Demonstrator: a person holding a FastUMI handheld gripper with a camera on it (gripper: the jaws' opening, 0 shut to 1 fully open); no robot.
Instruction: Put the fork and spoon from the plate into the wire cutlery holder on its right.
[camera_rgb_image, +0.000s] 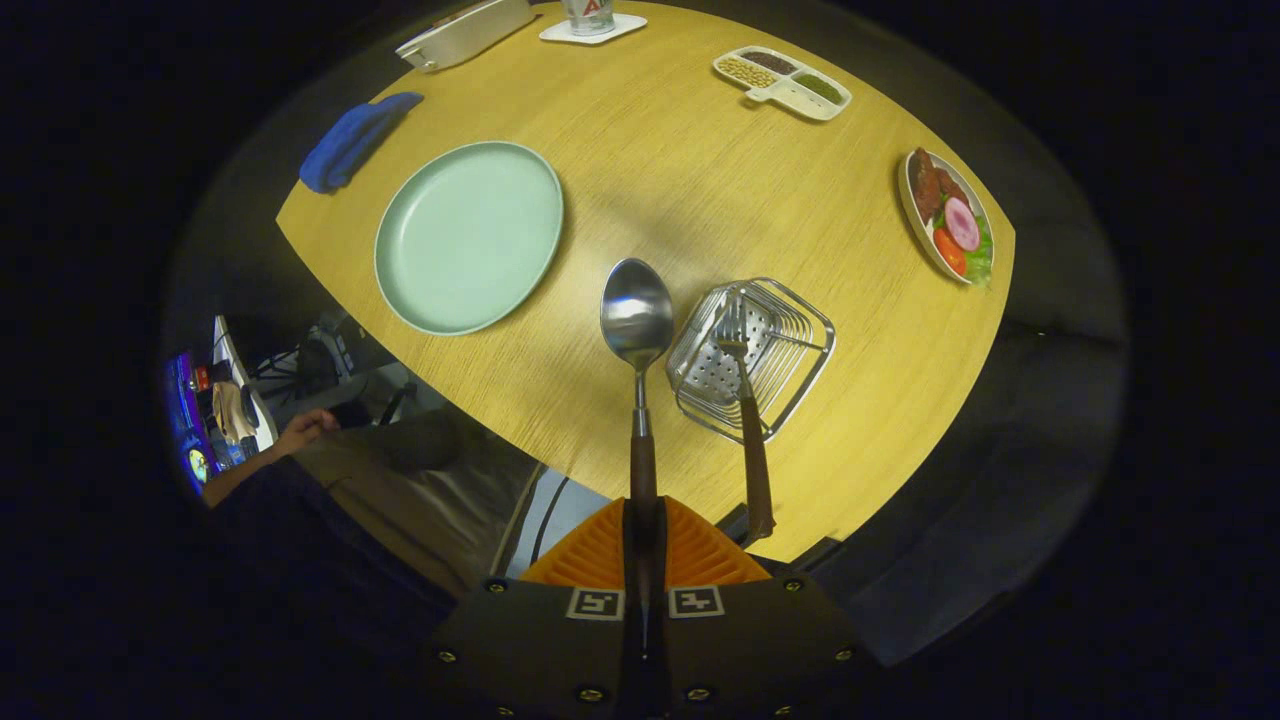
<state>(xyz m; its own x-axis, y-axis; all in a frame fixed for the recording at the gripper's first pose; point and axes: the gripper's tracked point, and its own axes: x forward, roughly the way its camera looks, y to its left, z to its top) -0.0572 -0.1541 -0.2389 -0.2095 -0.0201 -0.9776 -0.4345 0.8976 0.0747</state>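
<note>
My gripper (643, 525) is shut on the spoon (637, 345), its orange fingers (590, 550) pressing the brown handle from both sides. The spoon's steel bowl points ahead, held above the table just left of the wire cutlery holder (800, 340). The fork (748, 420) stands in that holder, tines down on the perforated base, its brown handle leaning out toward me. The pale green plate (468, 236) lies bare on the wooden table, beyond the fingers and to the left of the holder.
A folded blue cloth (352, 140) lies past the plate. A divided condiment tray (783, 82) and a dish of sliced food (948, 215) sit farther right. A white case (465, 32) and a cup on a coaster (590, 20) stand at the far edge. A person's hand (305, 430) rests below the table's left edge.
</note>
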